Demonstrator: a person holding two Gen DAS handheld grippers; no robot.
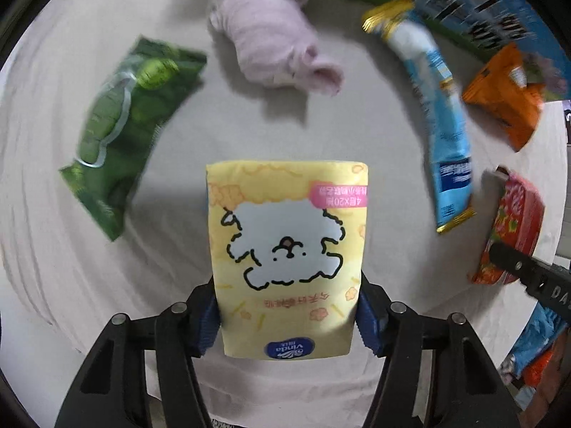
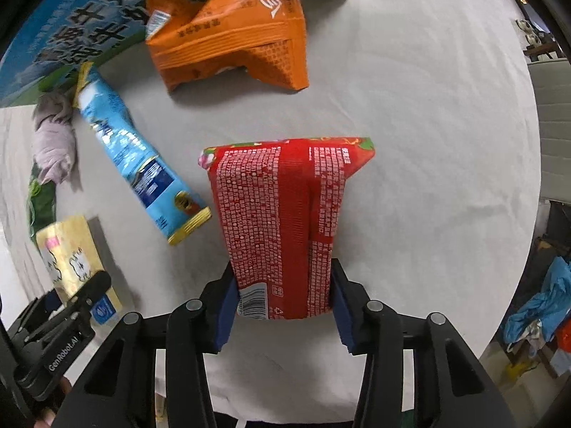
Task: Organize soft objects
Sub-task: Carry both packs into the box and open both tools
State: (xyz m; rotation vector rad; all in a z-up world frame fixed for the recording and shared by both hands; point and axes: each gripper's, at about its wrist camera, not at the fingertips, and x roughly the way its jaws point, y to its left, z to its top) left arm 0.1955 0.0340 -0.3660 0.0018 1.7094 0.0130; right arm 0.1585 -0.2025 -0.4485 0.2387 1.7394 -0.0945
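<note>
The left gripper (image 1: 289, 315) points down at the white cloth-covered tabletop (image 1: 53, 267), its jaws closed on the sides of a soft yellow tissue pack with a white cartoon dog (image 1: 287, 246), whose long axis runs straight away from the camera, the blue logo end nearest it. The right gripper (image 2: 283, 303) likewise has its jaws clamped on a soft red printed snack packet (image 2: 282, 221), long axis pointing away, barcode end between the jaws. Loose on the tabletop lie a green wipes pack (image 1: 121, 132), a rolled lilac cloth (image 1: 274, 39), a long blue-and-gold sachet (image 2: 139, 164) and a crumpled orange bag (image 2: 235, 32), this last leaning against a blue-and-green printed carton (image 2: 60, 28) whose contents are hidden.
</note>
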